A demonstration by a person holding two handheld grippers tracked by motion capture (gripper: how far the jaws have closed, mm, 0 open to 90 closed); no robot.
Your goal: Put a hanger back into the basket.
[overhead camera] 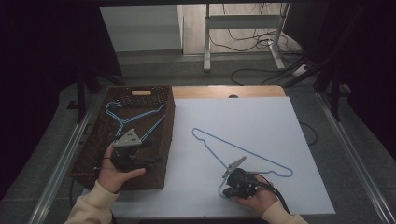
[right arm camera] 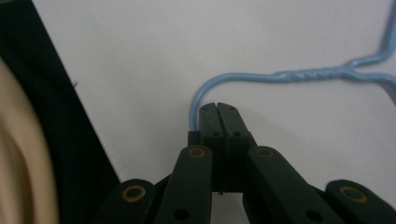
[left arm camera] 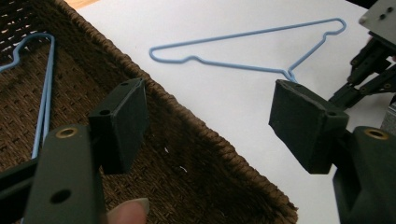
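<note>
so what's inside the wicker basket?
Blue wire hangers lie on the floor of the wicker basket. The left gripper hovers open over its near part and covers what is beneath; how many hangers is unclear.

- The light-blue wire clothes hanger [overhead camera: 243, 151] lies flat on the white sheet covering the table, its triangle pointing up-left in the high view and its twisted neck and hook at the near end.
- The hook [right arm camera: 219, 81] curves down to the closed black jaws of the right gripper [right arm camera: 218, 109], which pinch its end.
</note>
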